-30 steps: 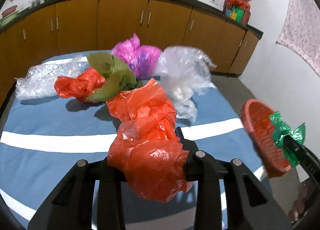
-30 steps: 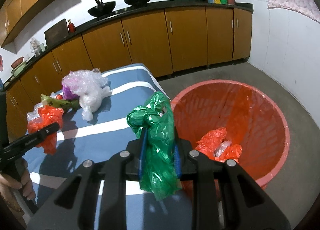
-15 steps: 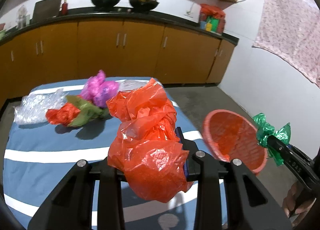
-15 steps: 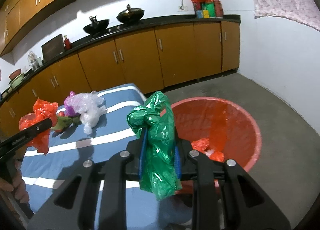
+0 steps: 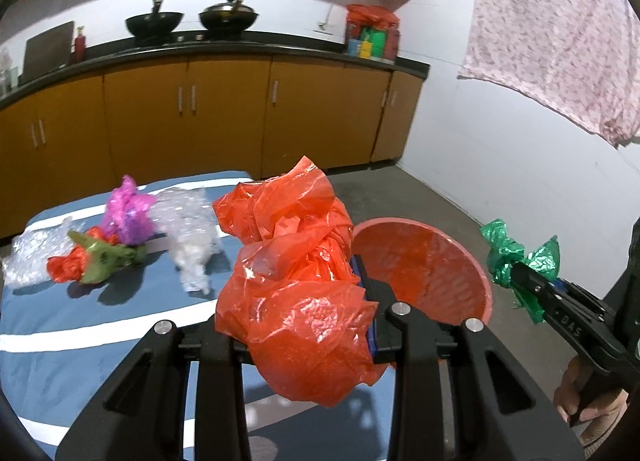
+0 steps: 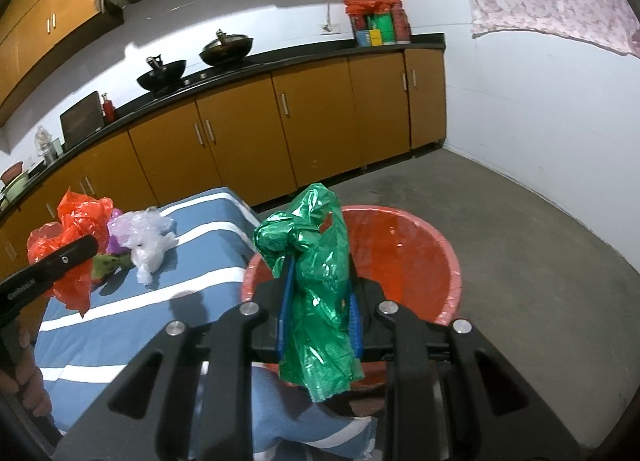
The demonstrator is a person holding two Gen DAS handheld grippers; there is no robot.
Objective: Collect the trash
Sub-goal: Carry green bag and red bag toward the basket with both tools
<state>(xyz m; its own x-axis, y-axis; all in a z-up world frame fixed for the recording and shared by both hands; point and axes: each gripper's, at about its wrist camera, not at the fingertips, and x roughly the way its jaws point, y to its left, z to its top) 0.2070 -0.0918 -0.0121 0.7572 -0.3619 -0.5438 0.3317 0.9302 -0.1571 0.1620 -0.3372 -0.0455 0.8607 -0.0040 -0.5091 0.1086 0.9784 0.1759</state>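
My left gripper (image 5: pixel 298 281) is shut on a crumpled red plastic bag (image 5: pixel 296 269), held above the striped table near the red bin (image 5: pixel 424 265). My right gripper (image 6: pixel 318 277) is shut on a green plastic bag (image 6: pixel 316 281), held over the near rim of the red bin (image 6: pixel 400 245). In the left wrist view the right gripper (image 5: pixel 516 269) with the green bag (image 5: pixel 508 253) is right of the bin. In the right wrist view the left gripper (image 6: pixel 86 247) with the red bag (image 6: pixel 76 237) is at the left.
On the blue striped table (image 5: pixel 60 321) lie a pink bag (image 5: pixel 126 213), a clear bag (image 5: pixel 188 237), a green and red bundle (image 5: pixel 92 261) and bubble wrap (image 5: pixel 28 257). Orange cabinets (image 5: pixel 224 125) line the back. Grey floor (image 6: pixel 520 229) surrounds the bin.
Both grippers have lifted and swung right toward the bin with their bags. The table trash looks farther away, and the bin has come more into the left view.
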